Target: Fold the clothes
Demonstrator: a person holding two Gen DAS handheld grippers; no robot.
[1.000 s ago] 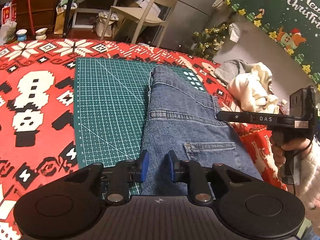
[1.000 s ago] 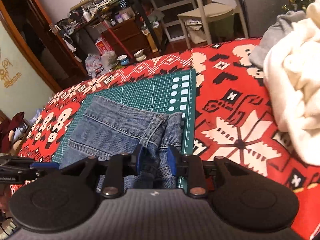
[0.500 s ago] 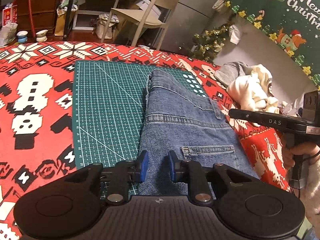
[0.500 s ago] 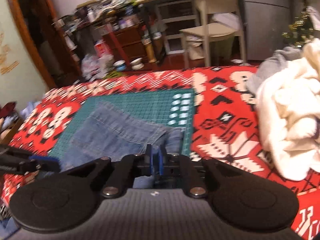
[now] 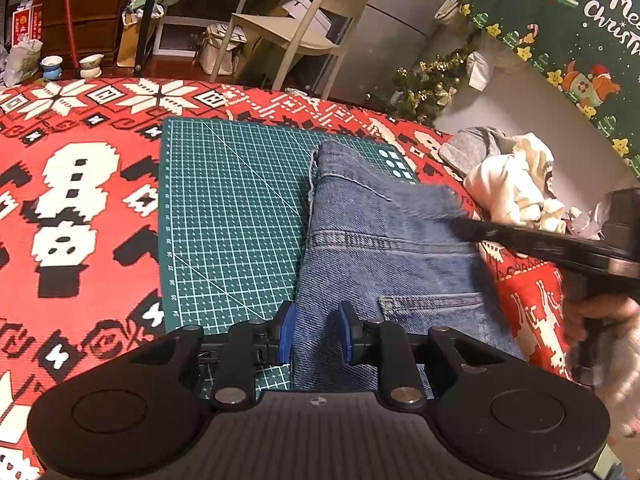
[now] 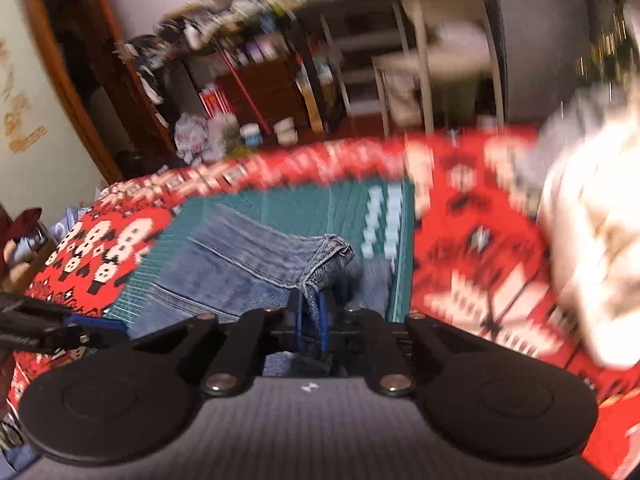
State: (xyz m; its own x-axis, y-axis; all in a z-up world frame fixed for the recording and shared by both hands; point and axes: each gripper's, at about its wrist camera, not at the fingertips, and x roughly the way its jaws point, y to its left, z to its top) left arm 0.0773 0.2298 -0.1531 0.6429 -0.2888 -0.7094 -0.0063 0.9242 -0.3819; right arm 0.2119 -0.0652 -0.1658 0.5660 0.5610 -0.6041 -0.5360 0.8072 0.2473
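Blue jeans (image 5: 372,248) lie folded lengthwise on a green cutting mat (image 5: 232,208), back pocket up. My left gripper (image 5: 315,330) is open, its blue pads straddling the jeans' left edge near me. My right gripper (image 6: 310,312) is shut on a corner of the jeans (image 6: 240,264) and lifts that corner off the mat; the right wrist view is blurred. In the left wrist view the right gripper (image 5: 452,208) reaches in from the right, holding the raised denim edge.
A red Christmas-patterned cloth (image 5: 80,184) covers the table. A pile of white and grey clothes (image 5: 516,176) lies at the right. A chair (image 5: 304,28) and shelves stand beyond the table's far edge.
My right gripper has shut on the jeans' corner and raised it, swinging leftward. My left gripper stays open in place.
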